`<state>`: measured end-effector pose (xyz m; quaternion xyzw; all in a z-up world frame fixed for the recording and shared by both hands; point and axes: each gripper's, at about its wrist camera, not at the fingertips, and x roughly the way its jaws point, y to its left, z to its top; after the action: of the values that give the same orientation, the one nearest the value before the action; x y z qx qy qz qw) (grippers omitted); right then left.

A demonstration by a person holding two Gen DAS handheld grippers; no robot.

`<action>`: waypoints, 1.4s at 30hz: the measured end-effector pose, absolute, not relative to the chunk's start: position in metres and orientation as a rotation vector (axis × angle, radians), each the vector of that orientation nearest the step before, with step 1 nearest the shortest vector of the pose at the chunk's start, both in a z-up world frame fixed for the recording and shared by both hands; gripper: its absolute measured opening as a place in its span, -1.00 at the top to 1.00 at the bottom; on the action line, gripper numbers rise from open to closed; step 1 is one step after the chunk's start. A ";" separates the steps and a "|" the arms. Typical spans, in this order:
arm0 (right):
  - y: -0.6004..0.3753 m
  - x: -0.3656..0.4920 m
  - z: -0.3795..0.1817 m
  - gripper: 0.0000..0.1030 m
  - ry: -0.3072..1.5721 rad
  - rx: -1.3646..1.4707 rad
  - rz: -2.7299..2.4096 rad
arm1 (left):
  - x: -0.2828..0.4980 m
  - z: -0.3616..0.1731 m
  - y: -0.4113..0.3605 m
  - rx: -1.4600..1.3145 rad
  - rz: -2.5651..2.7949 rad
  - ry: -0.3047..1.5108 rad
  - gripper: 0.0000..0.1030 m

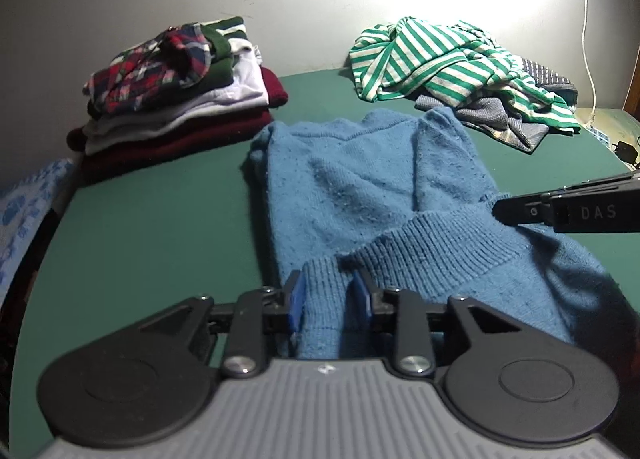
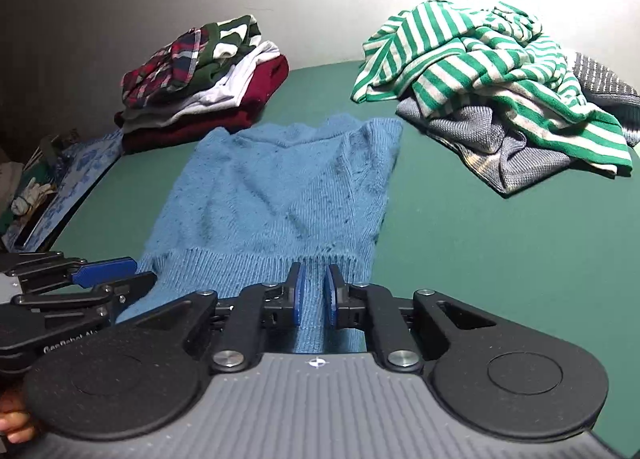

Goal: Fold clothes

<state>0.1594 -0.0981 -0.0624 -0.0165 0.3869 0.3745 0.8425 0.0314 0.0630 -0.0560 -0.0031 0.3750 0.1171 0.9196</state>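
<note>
Blue sweater (image 1: 360, 187) lies spread on the green table (image 1: 160, 219), neck end away from us, ribbed hem toward us. We use the sweater as landmark for everything else.

Left claw (image 1: 326, 299): at the sweater's near edge, left part of the hem. We see a bunched fold of ribbed knit between its blue pads (image 1: 298, 299); the jaws are partly apart, and we cannot tell whether the pads press the knit or just flank it.

Right claw (image 2: 314, 295): also at the near hem, toward the sweater's right side. Jaws narrow, a thin strip of hem pinched between the pads (image 2: 299, 293). From the left camera its black finger sits over the hem's right end.

Hem is lifted and curled back over the sweater body near the right claw.

Stack of folded clothes (image 1: 176, 99): beyond the sweater's far-left corner, plaid shirt on top, dark red at the bottom. Striped green-and-white garment (image 1: 452, 59) in a loose heap beyond the far-right corner, grey knit (image 2: 500, 147) under it.
</note>
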 end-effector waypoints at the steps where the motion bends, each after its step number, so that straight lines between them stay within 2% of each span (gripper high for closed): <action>1: -0.097 0.162 -0.062 0.82 0.822 -0.029 0.789 | 0.033 -0.056 0.066 -0.018 0.240 0.771 0.28; 4: -0.101 0.165 -0.056 0.82 0.845 -0.017 0.783 | 0.035 -0.056 0.076 -0.047 0.236 0.777 0.02; 5: -0.104 0.166 -0.053 0.82 0.853 -0.010 0.780 | 0.035 -0.055 0.079 -0.053 0.228 0.782 0.01; 7: -0.115 0.158 -0.042 0.65 0.850 0.016 0.786 | 0.033 -0.055 0.083 -0.072 0.216 0.787 0.01; 11: -0.139 0.125 -0.027 0.57 0.854 -0.003 0.836 | 0.029 -0.054 0.080 -0.065 0.215 0.781 0.00; 16: -0.164 0.097 -0.039 0.27 0.947 0.023 0.797 | 0.022 -0.048 0.076 -0.047 0.218 0.785 -0.01; 20: -0.170 0.087 -0.055 0.27 1.009 0.104 0.801 | 0.006 -0.040 0.078 -0.076 0.207 0.797 -0.06; 22: -0.167 0.086 -0.060 0.49 1.033 0.125 0.802 | -0.002 -0.037 0.078 -0.075 0.208 0.805 -0.07; 24: -0.167 0.082 -0.057 0.59 1.044 0.127 0.803 | -0.009 -0.035 0.078 -0.079 0.208 0.808 -0.08; 29: -0.172 0.075 -0.053 0.66 1.074 0.084 0.813 | -0.022 -0.032 0.077 -0.110 0.198 0.810 -0.12; 32: -0.174 0.083 -0.063 0.61 1.096 0.109 0.801 | -0.028 -0.041 0.075 -0.134 0.202 0.835 -0.10; 33: -0.173 0.085 -0.061 0.45 1.087 0.113 0.800 | -0.031 -0.042 0.075 -0.142 0.203 0.837 -0.10; 34: -0.173 0.086 -0.055 0.38 1.062 0.109 0.789 | -0.034 -0.043 0.075 -0.151 0.204 0.838 -0.10; 37: -0.175 0.091 -0.036 0.27 0.954 0.126 0.792 | -0.045 -0.042 0.076 -0.198 0.185 0.837 -0.02; 40: -0.163 0.107 -0.031 0.21 0.917 0.124 0.778 | -0.053 -0.041 0.076 -0.257 0.142 0.835 0.02; 42: -0.150 0.118 -0.038 0.20 0.914 0.096 0.768 | -0.055 -0.041 0.075 -0.288 0.116 0.835 0.13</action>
<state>0.1185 -0.1501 -0.0378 0.0451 0.4300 0.3614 0.8261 -0.0549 0.0749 -0.0413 -0.1395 0.4039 0.0563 0.9023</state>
